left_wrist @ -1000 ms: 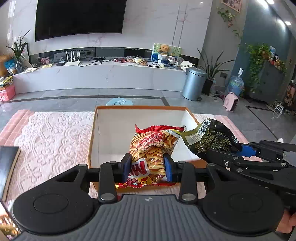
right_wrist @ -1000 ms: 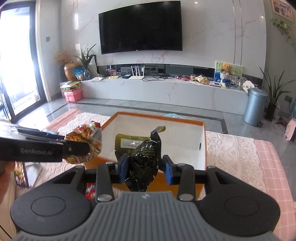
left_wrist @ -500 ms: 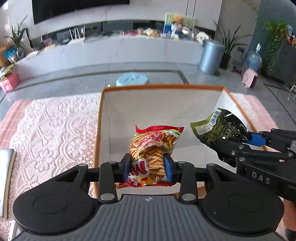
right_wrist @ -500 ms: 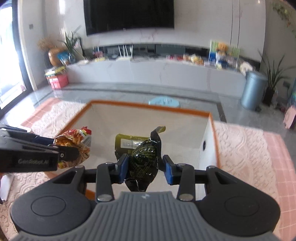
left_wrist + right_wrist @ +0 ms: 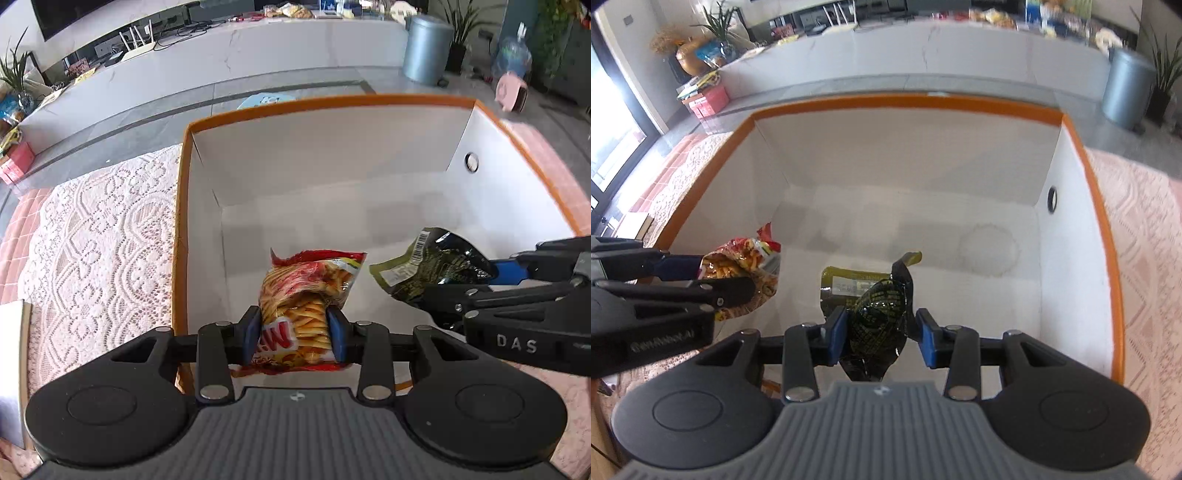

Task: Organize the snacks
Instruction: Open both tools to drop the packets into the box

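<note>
Two snacks: both held over the same box (image 5: 192, 206), neither yet lying on its white floor.
Lace cloth (image 5: 99, 229): spread on the table left of the box; nothing of the task lies on it in these views.
Box: orange-rimmed with white walls inside, nothing lying on the floor that shows, and a round hole in its right wall.
Left gripper (image 5: 293, 334): pinching the red fries bag (image 5: 306, 291) across its lower half, blue pads pressed into both sides so the bag bulges above them.
Fries bag: inside the rim, toward the box's left near corner, hanging clear of the floor as far as I can judge.
Right gripper (image 5: 881, 330): its left pad presses the dark green bag (image 5: 877, 314); a slim gap shows at the right pad, yet the crumpled bag hangs there, so I read it as gripped.
Green bag: right of the fries bag, near the middle of the box, also off the floor.
Step in hand: lowering both bags into the box, by my reading.
Doing it well: bring each bag close to the floor before letting go, and keep the fries against the left wall and the green bag toward the right, so they land side by side, not stacked.
Risk: the two grippers sit near each other above the box; parting them a little first should avoid a knock.
</note>
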Demonstrator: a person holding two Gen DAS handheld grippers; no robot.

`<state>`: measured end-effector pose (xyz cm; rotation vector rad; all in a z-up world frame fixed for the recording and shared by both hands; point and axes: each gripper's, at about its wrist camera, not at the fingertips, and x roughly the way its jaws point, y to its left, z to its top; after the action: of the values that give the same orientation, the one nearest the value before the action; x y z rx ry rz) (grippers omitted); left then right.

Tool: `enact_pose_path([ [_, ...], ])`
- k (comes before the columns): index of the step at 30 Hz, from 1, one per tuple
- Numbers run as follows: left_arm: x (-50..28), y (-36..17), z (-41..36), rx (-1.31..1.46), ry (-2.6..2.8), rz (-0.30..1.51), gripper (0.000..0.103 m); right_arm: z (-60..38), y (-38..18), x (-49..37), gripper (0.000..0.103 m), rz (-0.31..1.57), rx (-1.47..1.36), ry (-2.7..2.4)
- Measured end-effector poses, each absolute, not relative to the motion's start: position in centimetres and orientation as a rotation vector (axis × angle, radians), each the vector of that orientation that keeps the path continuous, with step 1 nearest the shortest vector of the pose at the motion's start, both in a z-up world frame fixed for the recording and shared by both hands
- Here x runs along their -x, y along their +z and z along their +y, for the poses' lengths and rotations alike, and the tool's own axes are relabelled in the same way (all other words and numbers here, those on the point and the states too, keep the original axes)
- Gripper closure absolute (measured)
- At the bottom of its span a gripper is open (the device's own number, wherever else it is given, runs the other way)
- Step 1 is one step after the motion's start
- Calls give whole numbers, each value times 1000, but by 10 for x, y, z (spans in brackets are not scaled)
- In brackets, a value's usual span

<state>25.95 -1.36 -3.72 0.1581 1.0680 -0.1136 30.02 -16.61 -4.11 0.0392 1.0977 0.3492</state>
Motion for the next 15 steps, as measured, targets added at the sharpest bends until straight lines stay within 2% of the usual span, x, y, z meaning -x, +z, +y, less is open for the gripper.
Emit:
enact_pose_path([
  [6, -265, -36, -23, -198, -120, 1094, 59, -166, -48, -311, 65, 1186, -80, 356],
  [12, -269, -34, -16, -174, -116, 1088, 46, -166, -49, -309, 63, 1209, -84, 350],
  [13, -270, -34, -15, -172, -115, 1084, 42, -166, -48, -309, 58, 1208, -78, 346],
  [15, -268, -30, -15, -184, -112, 1072, 36, -165, -45, -308, 58, 1201, -60, 339],
])
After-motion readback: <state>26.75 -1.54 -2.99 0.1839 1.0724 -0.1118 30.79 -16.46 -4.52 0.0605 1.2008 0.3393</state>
